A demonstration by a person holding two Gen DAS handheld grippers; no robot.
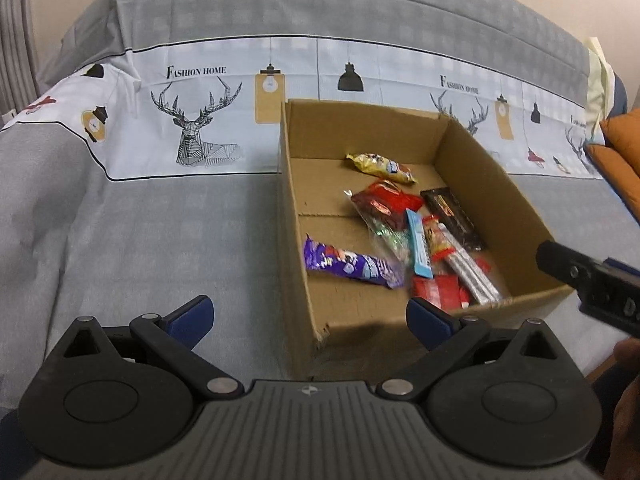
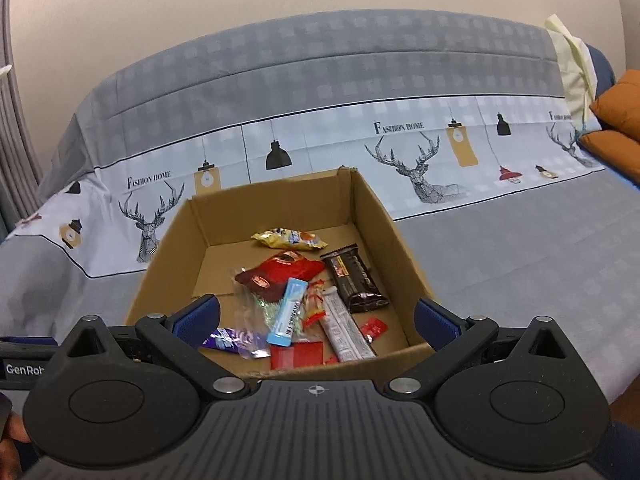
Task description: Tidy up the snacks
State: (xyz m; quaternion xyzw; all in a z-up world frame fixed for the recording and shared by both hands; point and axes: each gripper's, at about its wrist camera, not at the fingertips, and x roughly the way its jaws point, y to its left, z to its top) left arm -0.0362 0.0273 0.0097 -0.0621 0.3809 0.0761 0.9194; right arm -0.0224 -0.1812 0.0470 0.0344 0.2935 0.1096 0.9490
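A: What lies around the cardboard box (image 2: 376, 216)?
B: A grey bedsheet (image 1: 140, 232) with a deer print (image 1: 196, 128) at upper left, orange cushions (image 2: 616, 120) at the right edge. The snacks (image 2: 304, 300) all lie inside the box, mid-frame.
A: And the grippers?
B: The left gripper (image 1: 308, 316) hangs over the box's near-left corner, tilted down, jaws spread, nothing between them. The right gripper (image 2: 316, 316) sits at the box's near wall, spread wide and empty too.
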